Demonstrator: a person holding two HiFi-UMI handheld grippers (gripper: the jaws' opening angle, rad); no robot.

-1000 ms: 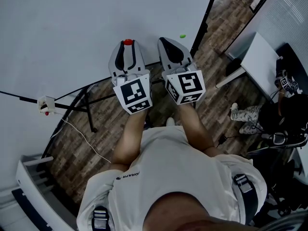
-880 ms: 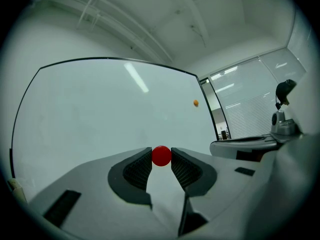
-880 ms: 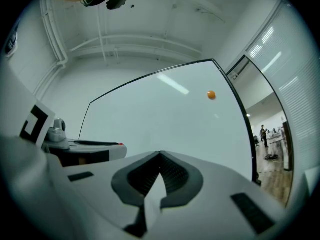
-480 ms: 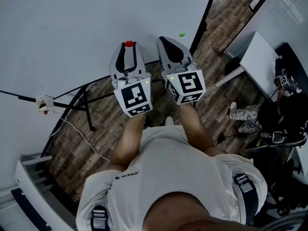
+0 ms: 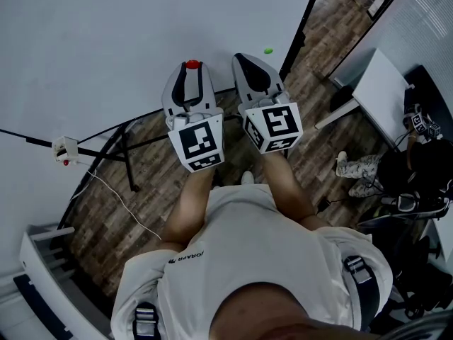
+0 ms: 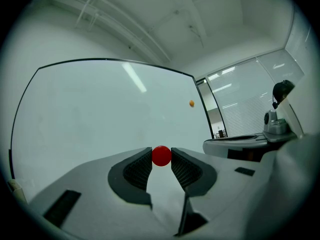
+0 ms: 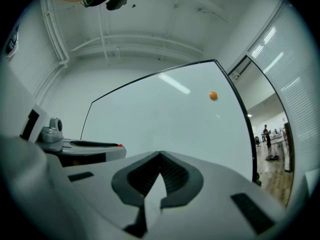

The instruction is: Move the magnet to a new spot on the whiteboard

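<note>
Wood-plank floor (image 5: 106, 218), small white box (image 5: 65, 149), white table (image 5: 382, 94) at right

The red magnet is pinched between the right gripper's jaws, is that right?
Not the right: the left gripper view shows the red magnet pinched between the jaws of the left gripper. The right gripper is shut on nothing.

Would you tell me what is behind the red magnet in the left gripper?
The whiteboard is behind the red magnet, which the left gripper grips. The magnet covers the spot behind it, so contact with the whiteboard cannot be seen.
</note>
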